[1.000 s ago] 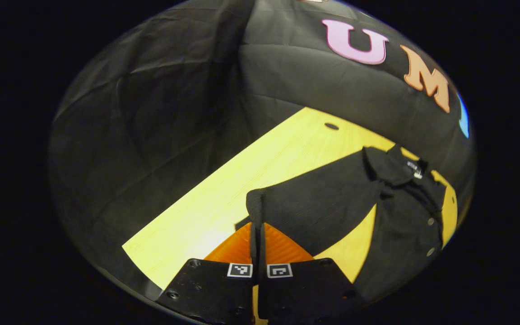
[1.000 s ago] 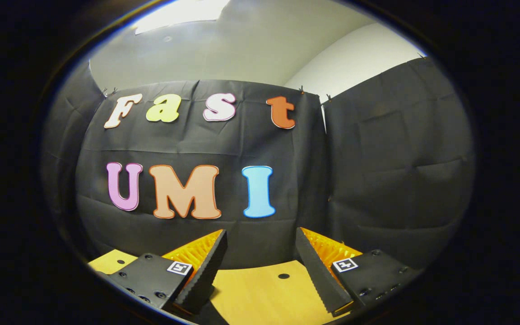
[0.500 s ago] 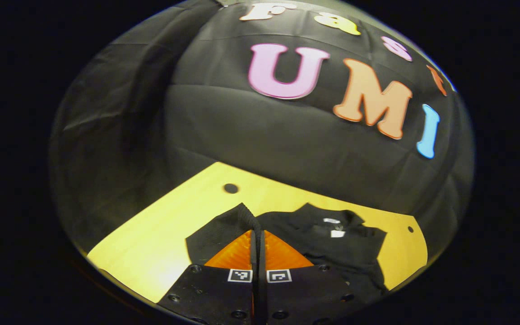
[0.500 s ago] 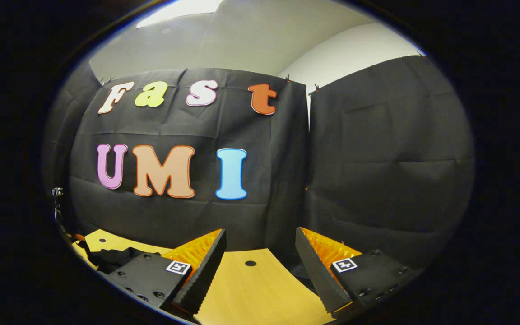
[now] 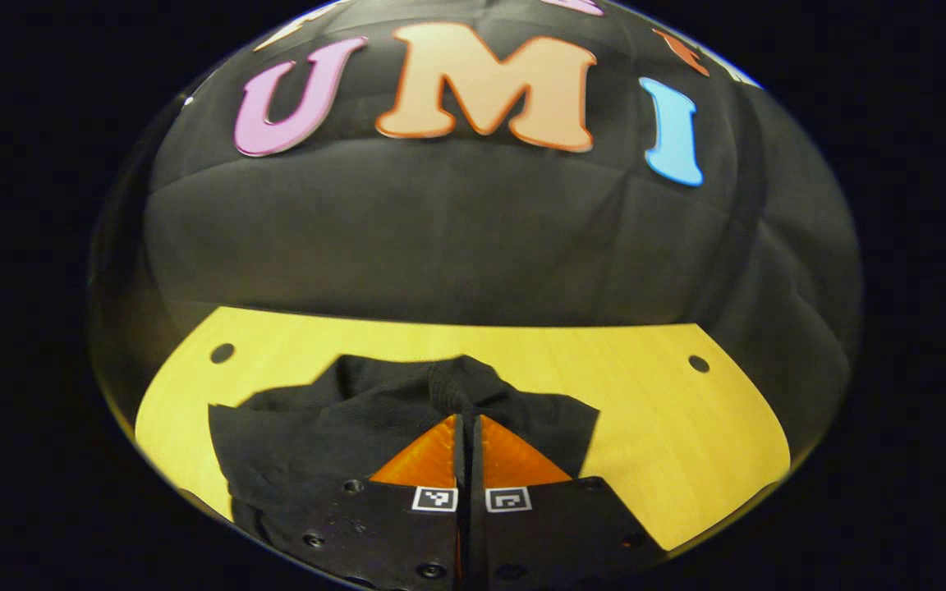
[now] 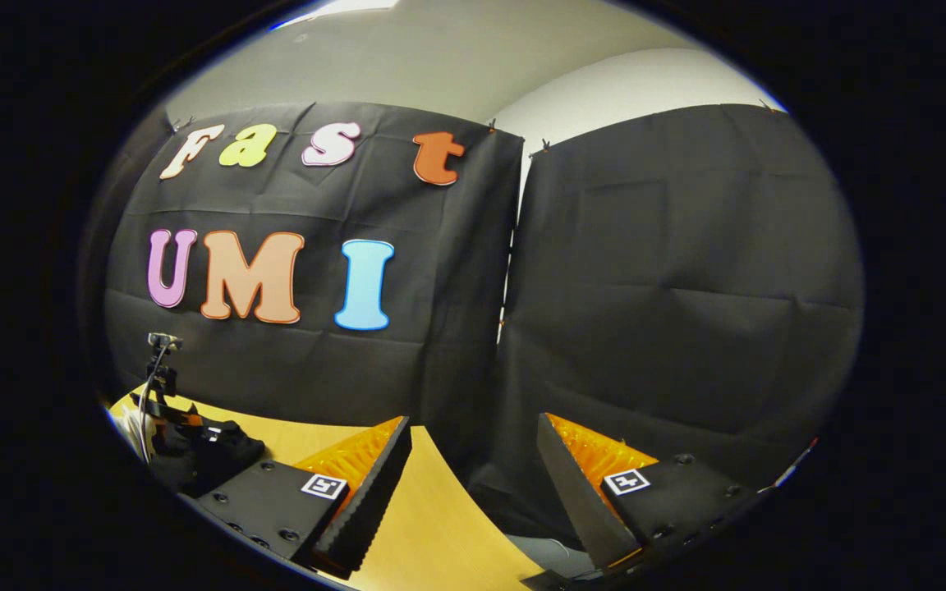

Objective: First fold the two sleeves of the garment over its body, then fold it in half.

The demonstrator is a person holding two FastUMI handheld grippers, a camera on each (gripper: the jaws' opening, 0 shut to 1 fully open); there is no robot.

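Under the left gripper (image 5: 467, 423), the garment (image 5: 317, 427) is partly hidden; its fabric is pinched between closed fingers; right gripper (image 6: 473, 476) fingers are spread, empty.

Both views bulge strongly at the rims (fisheye). The left gripper view is dim, with the bench (image 5: 645, 410) brightly lit and slightly glaring, and the black garment (image 5: 317, 435) swallowing detail. In the right gripper view, overhead light whitens the ceiling (image 6: 440, 57).
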